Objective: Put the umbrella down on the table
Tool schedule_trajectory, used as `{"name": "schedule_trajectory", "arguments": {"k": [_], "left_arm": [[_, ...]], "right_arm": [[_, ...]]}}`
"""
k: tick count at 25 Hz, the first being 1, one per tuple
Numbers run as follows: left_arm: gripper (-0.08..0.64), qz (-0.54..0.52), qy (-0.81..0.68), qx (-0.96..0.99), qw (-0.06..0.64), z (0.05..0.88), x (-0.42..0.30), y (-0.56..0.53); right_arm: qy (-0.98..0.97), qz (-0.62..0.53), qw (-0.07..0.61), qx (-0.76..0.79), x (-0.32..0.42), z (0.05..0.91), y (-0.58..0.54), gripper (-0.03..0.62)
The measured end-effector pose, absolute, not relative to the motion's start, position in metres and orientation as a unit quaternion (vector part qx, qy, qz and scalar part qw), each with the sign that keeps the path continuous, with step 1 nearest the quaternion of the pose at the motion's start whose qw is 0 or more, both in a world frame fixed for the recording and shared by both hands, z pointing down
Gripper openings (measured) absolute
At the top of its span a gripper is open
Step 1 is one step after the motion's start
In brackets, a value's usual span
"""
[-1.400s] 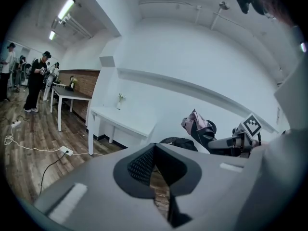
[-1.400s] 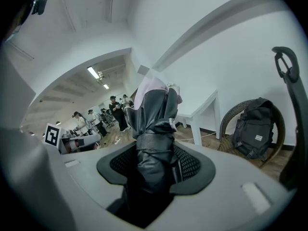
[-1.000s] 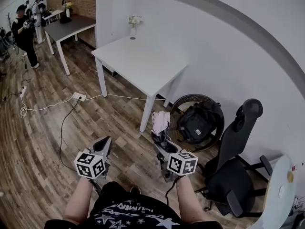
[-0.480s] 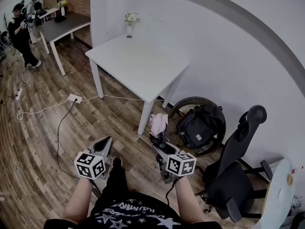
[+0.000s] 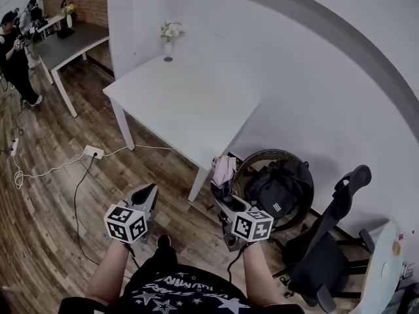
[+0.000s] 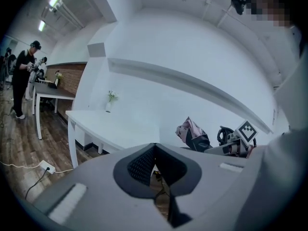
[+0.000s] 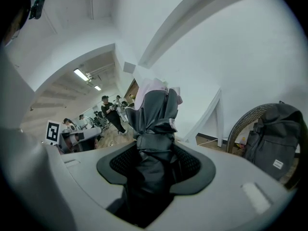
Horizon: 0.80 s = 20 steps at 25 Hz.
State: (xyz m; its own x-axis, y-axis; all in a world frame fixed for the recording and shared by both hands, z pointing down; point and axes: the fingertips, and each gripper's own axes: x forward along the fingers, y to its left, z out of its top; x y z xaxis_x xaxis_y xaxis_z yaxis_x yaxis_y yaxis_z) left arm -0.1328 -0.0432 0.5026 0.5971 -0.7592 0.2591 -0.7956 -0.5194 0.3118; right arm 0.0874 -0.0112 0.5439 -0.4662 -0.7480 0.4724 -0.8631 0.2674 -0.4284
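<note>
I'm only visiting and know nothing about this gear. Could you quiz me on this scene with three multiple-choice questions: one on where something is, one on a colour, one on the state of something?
1. Where on the white table does the vase of flowers stand?
A. At the corner nearest the person
B. At its far edge
C. Dead centre

2. What colour is the backpack?
A. Black
B. Red
C. Yellow

3. What is the right claw doing?
A. Open, empty
B. Shut on nothing
C. Shut on the folded umbrella

Answers:
1. B: in the head view the vase sits at the edge farthest from the person.
2. A: the backpack is dark all over.
3. C: the right gripper view shows the umbrella clamped between the pads.
</note>
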Motion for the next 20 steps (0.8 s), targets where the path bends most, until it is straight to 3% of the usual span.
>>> {"name": "schedule_trajectory", "arguments": {"k": [9,20], "left_arm": [[0.003,0.041,-0.424,0.879,0.214,0.503,-0.158,-0.147],[0.003,0.055,-0.397,0.887,0.229,0.517,-0.127,-0.215]], "right_arm": [[-0.768,0.325,0.081,0.547,0.073,0.538,-0.107,0.235],[-0.741,0.338,0.102,0.571,0.108,0.560,-0.169,0.235]]}}
